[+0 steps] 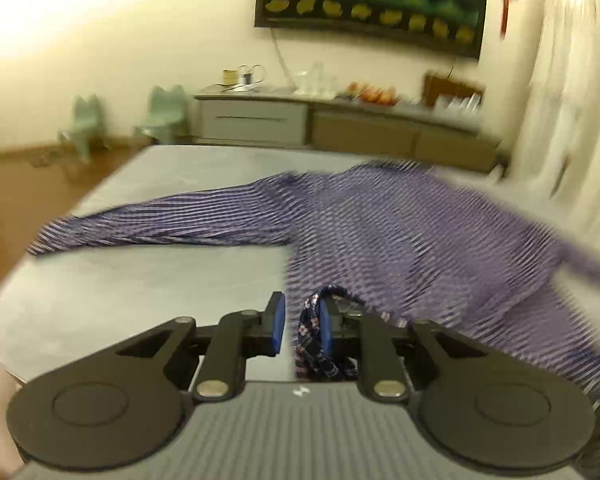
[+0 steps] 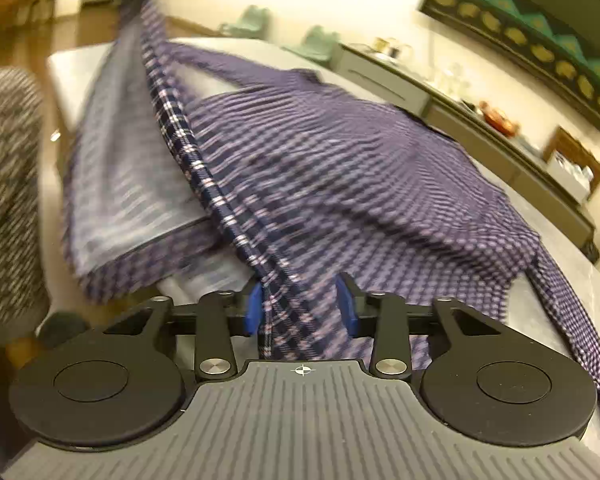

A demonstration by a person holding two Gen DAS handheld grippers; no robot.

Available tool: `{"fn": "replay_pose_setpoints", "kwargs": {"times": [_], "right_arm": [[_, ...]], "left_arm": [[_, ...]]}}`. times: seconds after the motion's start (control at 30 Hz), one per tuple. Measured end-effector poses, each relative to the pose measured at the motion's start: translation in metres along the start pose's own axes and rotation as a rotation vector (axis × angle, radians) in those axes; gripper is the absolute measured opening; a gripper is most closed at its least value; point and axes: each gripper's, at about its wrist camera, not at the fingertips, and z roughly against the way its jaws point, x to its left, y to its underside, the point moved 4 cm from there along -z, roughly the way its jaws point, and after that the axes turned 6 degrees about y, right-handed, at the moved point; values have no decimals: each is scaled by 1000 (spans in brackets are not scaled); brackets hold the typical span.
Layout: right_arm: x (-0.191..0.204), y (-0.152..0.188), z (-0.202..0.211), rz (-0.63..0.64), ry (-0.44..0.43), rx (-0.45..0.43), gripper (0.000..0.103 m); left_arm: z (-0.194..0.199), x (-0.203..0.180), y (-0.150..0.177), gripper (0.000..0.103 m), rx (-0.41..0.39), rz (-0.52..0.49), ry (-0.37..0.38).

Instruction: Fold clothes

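Observation:
A purple checked shirt (image 1: 380,224) lies spread on the grey table (image 1: 140,296), one sleeve stretched to the left. My left gripper (image 1: 302,326) is open, with a bunched hem of the shirt against its right pad (image 1: 325,330). In the right wrist view the same shirt (image 2: 340,168) is lifted and draped. Its dark placket edge runs down between the fingers of my right gripper (image 2: 302,306), which is open with cloth lying loosely between the pads. Both views are motion-blurred.
A low sideboard (image 1: 300,120) with glasses and fruit stands against the far wall under a dark framed picture (image 1: 372,0). Two pale green stools (image 1: 160,120) stand on the wood floor at left. A person's grey-patterned sleeve (image 2: 8,184) is at the left.

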Motion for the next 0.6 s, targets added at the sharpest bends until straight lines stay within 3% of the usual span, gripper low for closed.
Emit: {"fn": "replay_pose_setpoints", "kwargs": {"times": [0.07, 0.2, 0.37, 0.5, 0.6], "right_arm": [[-20, -7, -11, -22, 9, 16, 34], [-46, -16, -37, 0, 26, 54, 32], [-73, -9, -70, -49, 59, 91, 32], [-94, -4, -86, -222, 17, 115, 35], [-103, -5, -86, -268, -15, 104, 42]], "left_arm": [[2, -9, 9, 19, -12, -39, -40], [32, -55, 27, 22, -132, -226, -128], [58, -152, 71, 24, -190, -528, 67], [30, -219, 115, 24, -107, -786, 199], [-2, -245, 133, 24, -38, -884, 250]]}}
